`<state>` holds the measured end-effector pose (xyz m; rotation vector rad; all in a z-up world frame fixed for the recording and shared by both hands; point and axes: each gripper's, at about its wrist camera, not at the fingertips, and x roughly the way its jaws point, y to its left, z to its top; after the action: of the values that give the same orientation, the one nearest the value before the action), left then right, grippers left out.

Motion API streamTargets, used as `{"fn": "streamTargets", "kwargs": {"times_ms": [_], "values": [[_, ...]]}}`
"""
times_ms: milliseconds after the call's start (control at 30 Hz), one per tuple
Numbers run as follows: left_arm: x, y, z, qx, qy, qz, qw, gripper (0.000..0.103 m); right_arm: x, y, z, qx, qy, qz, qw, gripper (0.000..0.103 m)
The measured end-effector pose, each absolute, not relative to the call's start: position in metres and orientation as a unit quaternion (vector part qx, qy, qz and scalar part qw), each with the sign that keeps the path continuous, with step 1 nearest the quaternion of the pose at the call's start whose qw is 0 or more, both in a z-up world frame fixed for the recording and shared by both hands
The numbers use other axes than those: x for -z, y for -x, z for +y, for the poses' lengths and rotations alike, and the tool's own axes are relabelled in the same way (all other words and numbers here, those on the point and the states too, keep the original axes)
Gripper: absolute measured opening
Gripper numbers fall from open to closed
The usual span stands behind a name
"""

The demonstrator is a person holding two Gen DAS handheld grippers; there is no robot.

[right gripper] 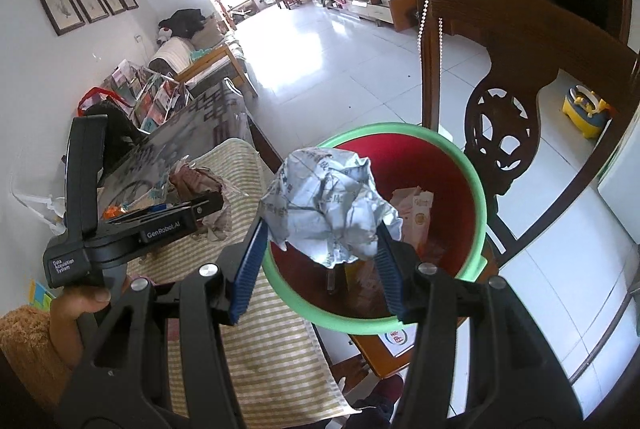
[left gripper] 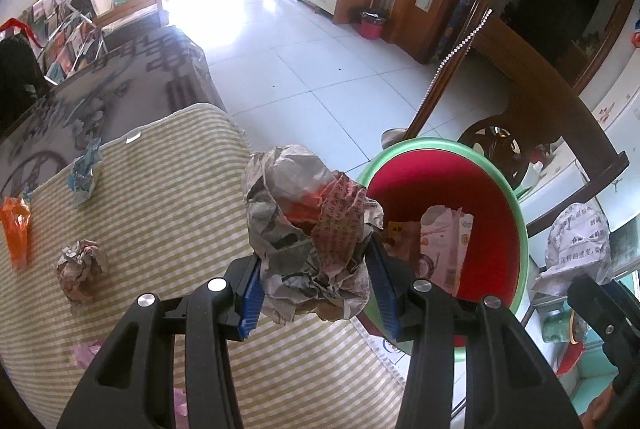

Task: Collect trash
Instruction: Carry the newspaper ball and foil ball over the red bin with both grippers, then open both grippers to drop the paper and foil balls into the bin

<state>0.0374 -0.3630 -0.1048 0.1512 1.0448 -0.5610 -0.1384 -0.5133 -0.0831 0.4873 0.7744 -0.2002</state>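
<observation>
Left gripper [left gripper: 316, 293] clamped on crumpled brownish newspaper wad [left gripper: 308, 237], beside green-rimmed red plastic bin [left gripper: 516, 229]. Right gripper [right gripper: 320, 269] clamped on crumpled white printed paper ball [right gripper: 328, 209], above bin's rim.

left claw [left gripper: 316, 289]: clamped, angled down | right claw [right gripper: 320, 265]: clamped, angled down

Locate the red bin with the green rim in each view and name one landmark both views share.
Left wrist: red bin at right of centre, behind the newspaper ball in the left tongs.
Right wrist: bin at centre, beyond the right tongs.
Shared landmark: the carved wooden chair.
</observation>
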Motion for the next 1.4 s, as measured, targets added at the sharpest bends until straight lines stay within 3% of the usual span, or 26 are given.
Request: {"fn": "streamTargets", "kwargs": {"times_ms": [1267,1400], "values": [[0.132,-0.018,-0.448,0.35,-0.129,0.519,0.769,0.045,0.104,0.155,-0.599,0.159,-0.29,0.372,0.867,0.051],[0.138,-0.021,-0.447,0.352,-0.139,0.526,0.762,0.05,0.103,0.148,-0.595,0.156,-0.288,0.368,0.87,0.055]]}}
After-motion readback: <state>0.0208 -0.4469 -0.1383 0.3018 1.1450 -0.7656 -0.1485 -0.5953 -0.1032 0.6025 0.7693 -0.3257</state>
